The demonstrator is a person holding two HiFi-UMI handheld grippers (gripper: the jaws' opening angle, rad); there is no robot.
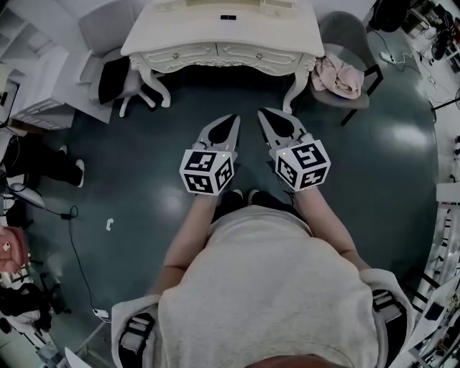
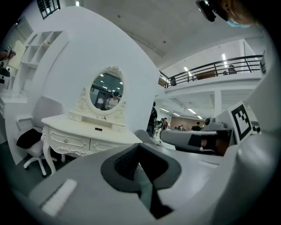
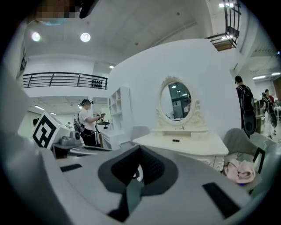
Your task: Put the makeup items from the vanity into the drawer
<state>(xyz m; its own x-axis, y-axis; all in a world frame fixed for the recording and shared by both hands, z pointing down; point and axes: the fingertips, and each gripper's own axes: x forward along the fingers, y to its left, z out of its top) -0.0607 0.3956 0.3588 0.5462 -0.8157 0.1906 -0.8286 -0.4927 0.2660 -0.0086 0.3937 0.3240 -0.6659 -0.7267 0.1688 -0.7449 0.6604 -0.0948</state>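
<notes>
The white vanity [image 1: 187, 32] stands ahead, its drawers [image 1: 183, 54] shut. One small dark item [image 1: 228, 16] lies on top, too small to identify. Well short of it, the left gripper [image 1: 230, 121] and right gripper [image 1: 269, 115] hover side by side, jaws closed on nothing. A pink cloth [image 1: 338, 75] lies on the chair [image 1: 359, 43] beside the vanity.
</notes>
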